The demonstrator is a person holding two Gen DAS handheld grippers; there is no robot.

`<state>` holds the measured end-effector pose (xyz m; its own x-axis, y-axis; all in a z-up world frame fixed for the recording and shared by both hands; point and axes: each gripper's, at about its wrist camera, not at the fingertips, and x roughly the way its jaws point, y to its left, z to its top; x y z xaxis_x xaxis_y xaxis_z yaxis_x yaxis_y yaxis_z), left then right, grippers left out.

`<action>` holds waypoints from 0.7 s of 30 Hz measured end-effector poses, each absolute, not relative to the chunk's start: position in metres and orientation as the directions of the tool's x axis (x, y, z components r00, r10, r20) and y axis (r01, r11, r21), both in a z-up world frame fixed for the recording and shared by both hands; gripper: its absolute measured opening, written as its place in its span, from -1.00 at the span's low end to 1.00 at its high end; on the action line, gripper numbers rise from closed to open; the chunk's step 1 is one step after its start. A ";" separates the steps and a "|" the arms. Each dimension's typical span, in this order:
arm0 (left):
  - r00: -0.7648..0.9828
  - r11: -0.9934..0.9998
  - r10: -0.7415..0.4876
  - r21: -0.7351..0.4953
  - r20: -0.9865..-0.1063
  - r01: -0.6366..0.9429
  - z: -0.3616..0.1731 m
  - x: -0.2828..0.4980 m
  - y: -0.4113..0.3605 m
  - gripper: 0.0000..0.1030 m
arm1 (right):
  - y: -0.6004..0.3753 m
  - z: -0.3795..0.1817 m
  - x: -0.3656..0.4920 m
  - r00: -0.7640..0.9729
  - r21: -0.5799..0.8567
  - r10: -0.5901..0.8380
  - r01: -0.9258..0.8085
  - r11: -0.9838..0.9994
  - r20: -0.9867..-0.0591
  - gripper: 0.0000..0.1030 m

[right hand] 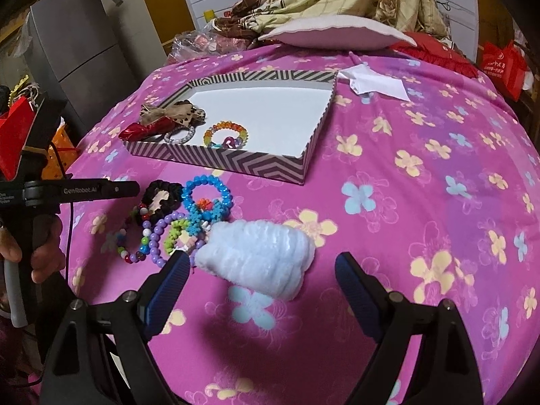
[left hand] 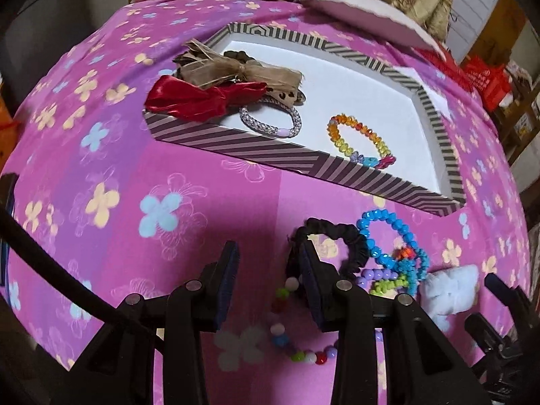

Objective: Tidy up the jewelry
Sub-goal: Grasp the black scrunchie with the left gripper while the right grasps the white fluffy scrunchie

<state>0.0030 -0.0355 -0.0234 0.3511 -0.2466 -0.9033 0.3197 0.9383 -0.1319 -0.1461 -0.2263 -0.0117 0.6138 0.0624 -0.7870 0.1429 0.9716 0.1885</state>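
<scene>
Loose jewelry lies in a cluster on the pink floral bedspread, just short of the near wall of the striped tray, toward the bed's left side. Cluster contents: black scrunchie, blue bead bracelet just right of it and touching, purple bead bracelet, green bead bracelet, and a multicolour bead bracelet nearest the left edge. A fluffy pale-blue scrunchie sits at the cluster's right, long axis running from near-right to far-left.

Tray is shallow, white inside, long axis slanting left-near to right-far. Its left end is crowded: red bow overhanging the left corner, tan bow behind it, silver bracelet, and amber bead bracelet lying flat against the near wall. The right half of the tray floor is bare white.

Left gripper: jaws parted, moderate gap, nothing between them; the right pad sits at the black scrunchie, contact uncertain. The multicolour strand runs beneath the jaws.

Right gripper: jaws wide apart, straddling the fluffy scrunchie without visible contact; left finger close to the purple beads.

Open bedspread runs right of the cluster and tray. A white paper lies off the tray's far right corner; a pillow is at the far edge.
</scene>
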 end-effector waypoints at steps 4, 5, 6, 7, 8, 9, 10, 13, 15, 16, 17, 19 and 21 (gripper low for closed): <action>0.344 0.932 -0.235 -0.111 -0.909 0.345 -0.027 0.007 -0.043 0.12 | -0.224 -0.009 -0.145 0.634 0.191 0.085 0.101 0.976 -0.769 0.76; 0.343 0.930 -0.233 -0.106 -0.910 0.351 -0.028 0.007 -0.045 0.12 | -0.222 -0.007 -0.144 0.634 0.183 0.093 0.078 0.980 -0.768 0.76; 0.341 0.929 -0.229 -0.100 -0.912 0.355 -0.029 0.008 -0.047 0.12 | -0.219 -0.007 -0.141 0.625 0.172 0.107 0.045 0.984 -0.773 0.76; 0.337 0.928 -0.225 -0.096 -0.914 0.360 -0.031 0.008 -0.049 0.12 | -0.217 -0.008 -0.138 0.612 0.160 0.117 0.016 0.987 -0.783 0.76; 0.332 0.926 -0.222 -0.092 -0.917 0.366 -0.032 0.010 -0.051 0.12 | -0.215 -0.009 -0.135 0.597 0.142 0.119 -0.008 0.990 -0.793 0.76; 0.327 0.925 -0.220 -0.090 -0.919 0.370 -0.034 0.010 -0.052 0.12 | -0.214 -0.010 -0.132 0.588 0.117 0.114 -0.033 0.993 -0.801 0.76; 0.325 0.924 -0.219 -0.089 -0.920 0.372 -0.035 0.011 -0.053 0.12 | -0.214 -0.011 -0.129 0.582 0.097 0.111 -0.055 0.994 -0.805 0.76; 0.329 0.924 -0.216 -0.084 -0.919 0.373 -0.036 0.013 -0.054 0.12 | -0.211 -0.016 -0.120 0.553 0.049 0.114 -0.131 0.990 -0.825 0.76; 0.330 0.922 -0.218 -0.083 -0.918 0.377 -0.036 0.014 -0.056 0.05 | -0.210 -0.023 -0.115 0.526 0.041 0.123 -0.165 0.985 -0.842 0.76; 0.331 0.920 -0.224 -0.087 -0.917 0.383 -0.036 0.015 -0.057 -0.04 | -0.210 -0.028 -0.112 0.505 0.047 0.130 -0.174 0.984 -0.853 0.70; 0.330 0.917 -0.227 -0.086 -0.917 0.390 -0.037 0.016 -0.058 -0.18 | -0.210 -0.032 -0.110 0.491 0.050 0.131 -0.175 0.983 -0.861 0.57; 0.333 0.912 -0.232 -0.085 -0.914 0.400 -0.036 0.016 -0.060 -0.34 | -0.216 -0.038 -0.109 0.493 0.065 0.129 -0.144 0.987 -0.860 0.28; 0.345 0.914 -0.233 -0.083 -0.909 0.397 -0.034 0.017 -0.060 -0.46 | -0.224 -0.037 -0.111 0.508 0.121 0.160 -0.109 0.987 -0.846 0.16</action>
